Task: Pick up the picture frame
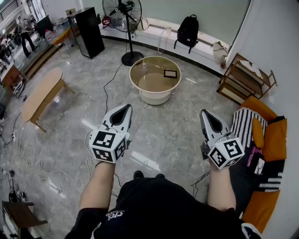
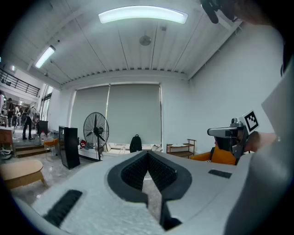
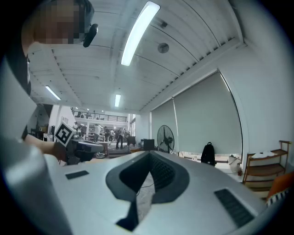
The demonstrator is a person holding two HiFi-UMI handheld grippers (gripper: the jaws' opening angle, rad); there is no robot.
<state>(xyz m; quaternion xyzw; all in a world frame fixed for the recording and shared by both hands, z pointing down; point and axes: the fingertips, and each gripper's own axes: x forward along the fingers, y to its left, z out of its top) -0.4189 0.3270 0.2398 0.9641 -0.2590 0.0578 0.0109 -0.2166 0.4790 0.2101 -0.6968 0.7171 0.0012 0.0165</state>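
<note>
We are holding the left gripper (image 1: 125, 109) and right gripper (image 1: 205, 115) closed, empty (approach stage). Next we are probably needing open jaws at the far frame (image 1: 170, 73).

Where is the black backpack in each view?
Head view: backpack at the top, right of centre.
Left gripper view: backpack near centre.
Right gripper view: backpack right of centre, lower half.
Shared landmark: standing fan, left of the backpack in every view.
</note>
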